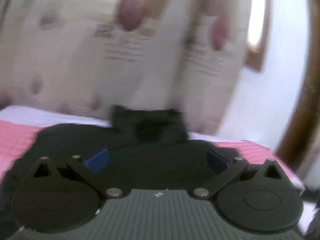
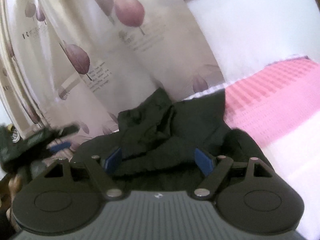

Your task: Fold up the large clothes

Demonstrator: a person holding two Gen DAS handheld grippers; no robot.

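Observation:
A large black garment (image 1: 152,156) lies spread on a pink checked bed cover (image 1: 18,140). Its far end is bunched into a raised lump (image 2: 152,120) against the curtain. My left gripper (image 1: 158,160) hovers over the cloth with its blue pads far apart and nothing pinched between them; this view is motion-blurred. My right gripper (image 2: 159,161) is also open, its pads standing either side of a rumpled fold of the garment (image 2: 180,140) without pressing on it. At the left edge of the right wrist view a blurred blue pad (image 2: 60,147) of the left gripper shows.
A pale curtain (image 2: 84,60) printed with purple leaves hangs right behind the bed. A white wall (image 2: 260,20) and a brown wooden frame (image 1: 258,56) lie to the right. The pink cover (image 2: 270,104) stretches off to the right of the garment.

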